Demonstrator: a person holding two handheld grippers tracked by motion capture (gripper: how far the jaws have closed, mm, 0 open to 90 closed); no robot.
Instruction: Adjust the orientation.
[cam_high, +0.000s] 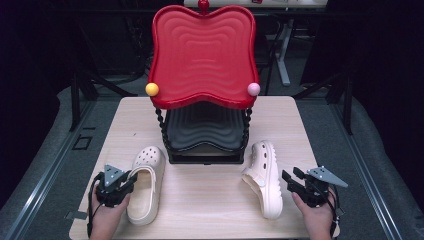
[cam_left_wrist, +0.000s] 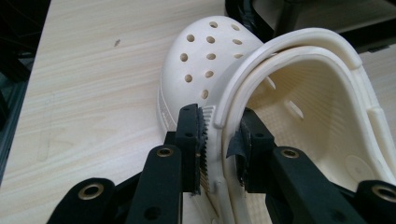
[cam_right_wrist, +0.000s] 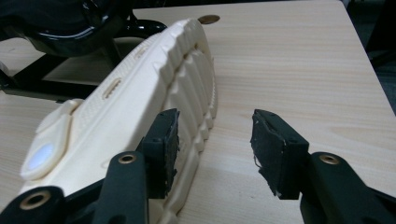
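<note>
Two cream clogs lie on the wooden table (cam_high: 210, 200). The left clog (cam_high: 147, 185) rests upright with its toe toward the rack. My left gripper (cam_high: 131, 181) is shut on that clog's (cam_left_wrist: 205, 56) side wall by the heel strap, one jaw outside and one inside, as the left gripper view (cam_left_wrist: 219, 116) shows. The right clog (cam_high: 265, 175) lies tipped on its side. My right gripper (cam_high: 289, 177) stands open just right of it. In the right gripper view (cam_right_wrist: 215, 123), one jaw is against the ridged sole (cam_right_wrist: 140, 93) and bare table lies between the jaws.
A two-tier rack stands at the table's back centre: a red wavy tray (cam_high: 202, 55) on top, a black tray (cam_high: 205, 130) below. A yellow ball (cam_high: 152, 89) and a pink ball (cam_high: 253, 89) cap the red tray's front corners. Table edges run close behind both hands.
</note>
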